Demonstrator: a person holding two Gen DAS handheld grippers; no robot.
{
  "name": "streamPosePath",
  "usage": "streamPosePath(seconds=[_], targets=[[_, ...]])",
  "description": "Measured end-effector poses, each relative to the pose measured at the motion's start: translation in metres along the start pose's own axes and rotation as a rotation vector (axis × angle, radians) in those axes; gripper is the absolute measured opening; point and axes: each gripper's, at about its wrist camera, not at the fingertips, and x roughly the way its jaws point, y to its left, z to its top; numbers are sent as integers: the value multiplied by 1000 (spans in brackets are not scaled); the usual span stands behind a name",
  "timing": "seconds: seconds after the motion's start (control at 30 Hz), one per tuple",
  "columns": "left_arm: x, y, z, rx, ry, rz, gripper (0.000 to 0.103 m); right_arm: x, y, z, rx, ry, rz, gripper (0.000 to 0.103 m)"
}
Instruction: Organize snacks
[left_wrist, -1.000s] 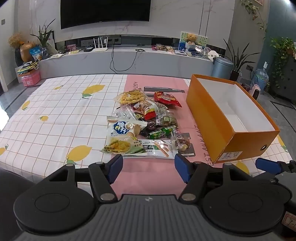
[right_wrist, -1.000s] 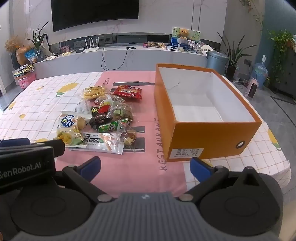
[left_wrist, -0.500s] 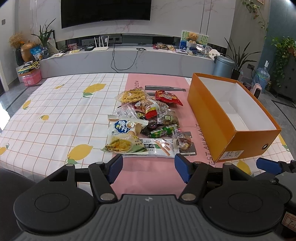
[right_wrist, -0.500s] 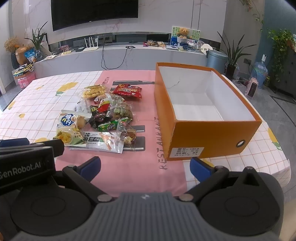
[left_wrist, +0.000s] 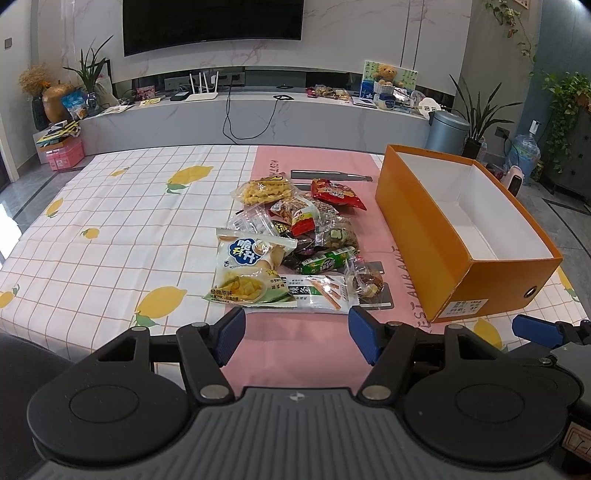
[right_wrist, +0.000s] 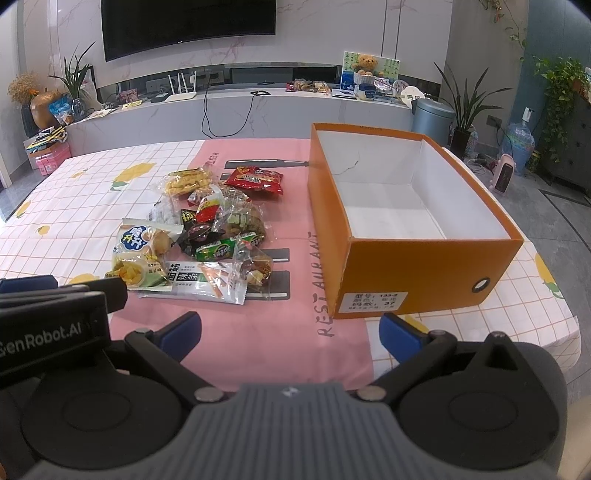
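A heap of snack packets (left_wrist: 295, 240) lies on the pink strip of the tablecloth; it also shows in the right wrist view (right_wrist: 207, 229). A large chips bag (left_wrist: 247, 273) and a green-white stick packet (left_wrist: 321, 293) lie at its near edge. An open orange box (left_wrist: 417, 225) with a white inside stands to the right, empty (right_wrist: 391, 218). My left gripper (left_wrist: 295, 332) is open and empty, just short of the heap. My right gripper (right_wrist: 291, 328) is open and empty, near the box's front corner.
The table (left_wrist: 92, 240) has a white checked cloth with lemons. A grey flat strip (left_wrist: 328, 175) lies behind the snacks. The table's right edge (right_wrist: 565, 325) runs close to the box. A TV bench (left_wrist: 258, 118) and plants stand beyond.
Both grippers have shifted slightly; the view of the table has drifted a little. Nothing on the table has moved.
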Motion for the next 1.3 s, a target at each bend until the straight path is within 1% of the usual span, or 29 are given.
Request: streamPosePath(seconds=[1.3], targets=[[0, 3, 1, -6, 12, 9, 75, 4, 4, 2, -3, 16, 7, 100]])
